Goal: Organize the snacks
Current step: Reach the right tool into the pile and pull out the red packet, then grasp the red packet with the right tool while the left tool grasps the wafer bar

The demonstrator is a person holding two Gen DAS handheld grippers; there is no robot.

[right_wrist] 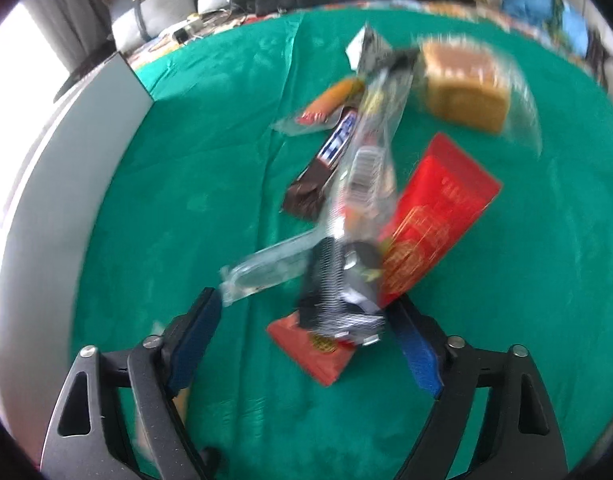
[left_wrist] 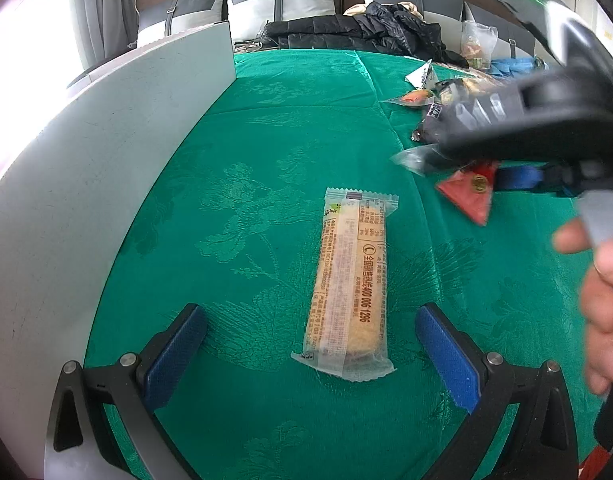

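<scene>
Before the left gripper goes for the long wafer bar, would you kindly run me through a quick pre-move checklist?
1. Left gripper open: ok, jaws stand wide.
2. Wafer bar between the fingers' line: ok, it lies flat on the green cloth, nearer the right finger.
3. Bar free of other snacks: ok, the red packet lies apart.
4. White board clear of the left finger: ok.
5. Right gripper empty: cannot tell, blurred; a clear wrapper is between its fingers.
</scene>
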